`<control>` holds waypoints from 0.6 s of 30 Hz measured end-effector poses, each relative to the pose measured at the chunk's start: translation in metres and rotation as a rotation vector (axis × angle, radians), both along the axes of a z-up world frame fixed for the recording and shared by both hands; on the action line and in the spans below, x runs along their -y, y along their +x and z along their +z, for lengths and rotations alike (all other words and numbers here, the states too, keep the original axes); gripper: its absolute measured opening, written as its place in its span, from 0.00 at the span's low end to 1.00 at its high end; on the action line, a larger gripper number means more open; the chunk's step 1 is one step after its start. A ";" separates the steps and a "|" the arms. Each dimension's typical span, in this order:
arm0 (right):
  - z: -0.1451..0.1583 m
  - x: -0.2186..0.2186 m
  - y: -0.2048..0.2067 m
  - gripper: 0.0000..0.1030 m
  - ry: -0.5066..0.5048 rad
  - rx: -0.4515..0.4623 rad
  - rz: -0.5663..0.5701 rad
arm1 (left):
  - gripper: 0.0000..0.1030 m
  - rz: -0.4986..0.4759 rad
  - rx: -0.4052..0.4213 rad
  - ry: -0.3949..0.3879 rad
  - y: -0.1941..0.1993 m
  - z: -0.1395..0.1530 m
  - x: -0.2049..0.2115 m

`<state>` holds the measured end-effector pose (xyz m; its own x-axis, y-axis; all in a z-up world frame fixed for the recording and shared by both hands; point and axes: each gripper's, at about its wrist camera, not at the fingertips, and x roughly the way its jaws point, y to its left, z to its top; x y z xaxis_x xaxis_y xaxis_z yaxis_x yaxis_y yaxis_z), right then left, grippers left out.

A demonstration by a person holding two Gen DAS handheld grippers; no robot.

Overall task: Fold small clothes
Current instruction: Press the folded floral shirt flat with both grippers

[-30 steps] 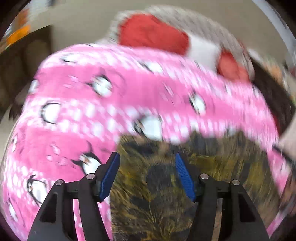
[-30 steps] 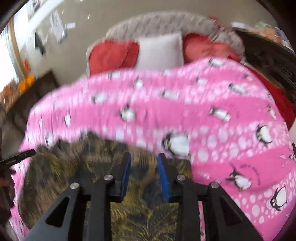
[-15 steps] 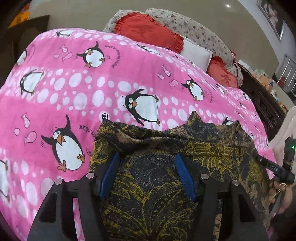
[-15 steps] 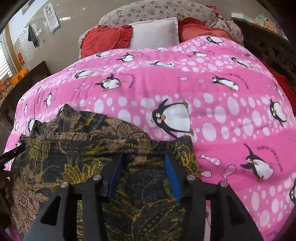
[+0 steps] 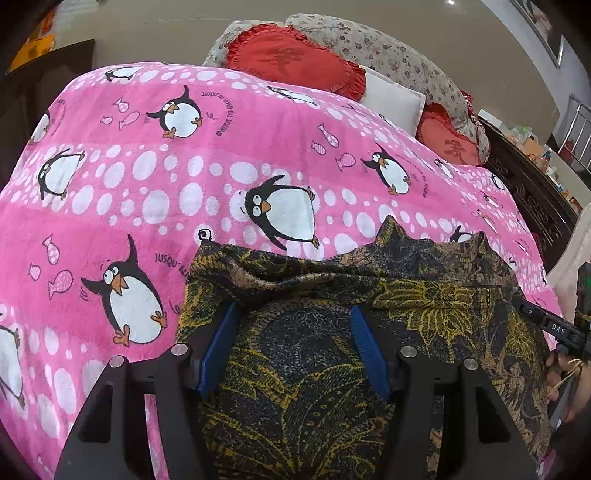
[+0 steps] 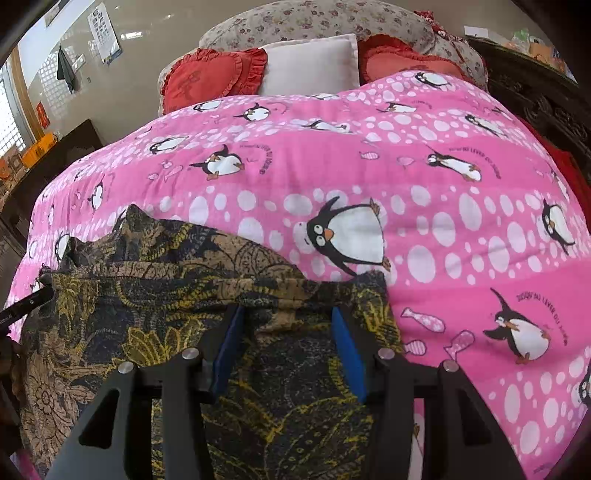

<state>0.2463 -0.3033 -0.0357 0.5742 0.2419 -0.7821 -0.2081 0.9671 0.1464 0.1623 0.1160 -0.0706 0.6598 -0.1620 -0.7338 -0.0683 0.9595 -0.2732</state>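
Note:
A small dark batik garment [image 5: 424,295] with yellow and brown flowers lies on the pink penguin blanket [image 5: 184,177], its far part doubled over in a fold. My left gripper [image 5: 295,317] is open over the garment's left end, blue pads apart, fingertips under the folded edge. My right gripper [image 6: 286,315] is open over the garment's [image 6: 155,295] right end, tips also tucked under the fold. Neither holds the cloth. The right gripper's body shows at the right edge of the left wrist view [image 5: 554,328].
The blanket [image 6: 443,206] covers a bed. Red heart cushions [image 6: 214,79], a white pillow [image 6: 310,66] and a flowered bolster [image 6: 314,22] lie at the head. Dark carved wood furniture [image 6: 546,99] stands on the right, a dark cabinet [image 6: 55,155] on the left.
Both grippers came down with the garment and laid it on the blanket. The right gripper's jaws opened wider. The view went from blurred to steady.

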 end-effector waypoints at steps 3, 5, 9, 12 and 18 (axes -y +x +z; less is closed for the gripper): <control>0.008 -0.005 -0.001 0.52 -0.051 -0.024 -0.025 | 0.42 -0.001 -0.005 0.019 0.000 0.000 0.002; 0.024 -0.013 -0.010 0.52 -0.097 -0.012 -0.065 | 0.42 -0.005 -0.012 0.050 0.001 0.001 0.007; 0.055 -0.038 -0.056 0.54 -0.015 0.049 0.002 | 0.42 -0.012 -0.031 0.094 0.004 0.003 0.015; 0.053 -0.059 -0.088 0.57 -0.046 0.063 0.091 | 0.42 -0.018 -0.054 0.110 0.000 0.009 0.018; 0.010 -0.055 -0.104 0.60 -0.124 -0.030 0.054 | 0.42 0.020 -0.056 0.127 -0.030 0.034 0.019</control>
